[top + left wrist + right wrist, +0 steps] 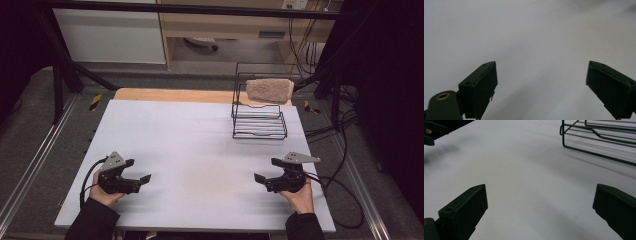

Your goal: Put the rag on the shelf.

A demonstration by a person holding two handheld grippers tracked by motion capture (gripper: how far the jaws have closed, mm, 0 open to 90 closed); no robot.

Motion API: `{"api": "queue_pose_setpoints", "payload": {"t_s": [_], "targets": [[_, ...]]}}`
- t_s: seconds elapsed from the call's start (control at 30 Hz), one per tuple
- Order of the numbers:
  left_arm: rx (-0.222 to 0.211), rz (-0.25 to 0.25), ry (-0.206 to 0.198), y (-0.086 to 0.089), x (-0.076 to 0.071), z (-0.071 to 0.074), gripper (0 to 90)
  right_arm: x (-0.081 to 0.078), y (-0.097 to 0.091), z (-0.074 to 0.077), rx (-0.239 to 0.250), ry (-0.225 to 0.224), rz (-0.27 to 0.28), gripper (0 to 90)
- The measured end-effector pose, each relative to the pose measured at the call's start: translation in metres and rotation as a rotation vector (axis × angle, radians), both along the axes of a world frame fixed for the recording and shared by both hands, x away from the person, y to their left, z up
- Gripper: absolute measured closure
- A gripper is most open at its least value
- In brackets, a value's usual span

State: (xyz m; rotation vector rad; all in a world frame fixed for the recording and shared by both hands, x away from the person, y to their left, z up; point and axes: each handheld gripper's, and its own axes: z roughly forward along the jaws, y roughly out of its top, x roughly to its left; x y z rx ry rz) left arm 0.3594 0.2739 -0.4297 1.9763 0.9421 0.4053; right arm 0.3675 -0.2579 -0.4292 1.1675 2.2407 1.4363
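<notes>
My left gripper (pixel 138 170) rests low over the white table (pixel 190 145) at the near left, open and holding nothing; its jaws stand wide apart over bare white surface (pixel 541 82). At the near right my right gripper (pixel 268 170) is open too, pointing toward the table's middle with nothing between its jaws (pixel 540 205). A black wire rack (pixel 259 107) stands at the far right of the table, with a folded tan towel (pixel 269 90) lying on its upper tier. The rack's lower wires (pixel 599 142) appear at the top right of the right gripper view.
A wooden board edge (pixel 170 94) runs along the table's far side. Black cables (pixel 345 200) trail off the right edge onto the floor. A dark frame bar (pixel 190 9) crosses overhead at the back, with cabinets (pixel 110 35) behind it.
</notes>
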Motion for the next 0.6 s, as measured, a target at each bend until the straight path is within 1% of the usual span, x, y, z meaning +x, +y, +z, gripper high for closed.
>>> {"api": "queue_pose_setpoints", "payload": {"t_s": [0.07, 0.13, 0.23, 0.3, 0.37, 0.4, 0.5, 0.6], "targets": [[-0.001, 0.007, 0.004, 0.002, -0.001, -0.003, 10.0, -0.001, -0.001, -0.002, 0.004, 0.007, -0.005, 0.3], [0.015, 0.011, 0.008, 0.004, -0.002, -0.006, 10.0, -0.003, -0.004, -0.006, 0.008, 0.014, -0.004, 0.4], [0.013, 0.019, 0.03, 0.006, -0.002, -0.011, 10.0, -0.006, -0.006, -0.011, 0.003, 0.02, 0.002, 0.4], [0.024, 0.019, 0.032, 0.008, -0.002, -0.013, 10.0, -0.008, -0.007, -0.013, 0.0, 0.026, 0.004, 0.4], [0.027, 0.02, 0.034, 0.009, -0.003, -0.014, 10.0, -0.009, -0.007, -0.015, -0.001, 0.033, 0.004, 0.4], [0.022, 0.023, 0.032, 0.009, -0.003, -0.013, 9.9, -0.009, -0.008, -0.015, -0.01, 0.031, 0.006, 0.4], [0.016, 0.026, 0.029, 0.01, -0.005, -0.013, 9.9, -0.01, -0.007, -0.016, -0.014, 0.033, 0.013, 0.4], [0.015, 0.02, 0.03, 0.011, -0.005, -0.013, 9.9, -0.009, -0.007, -0.016, -0.024, 0.036, 0.018, 0.3]]}}
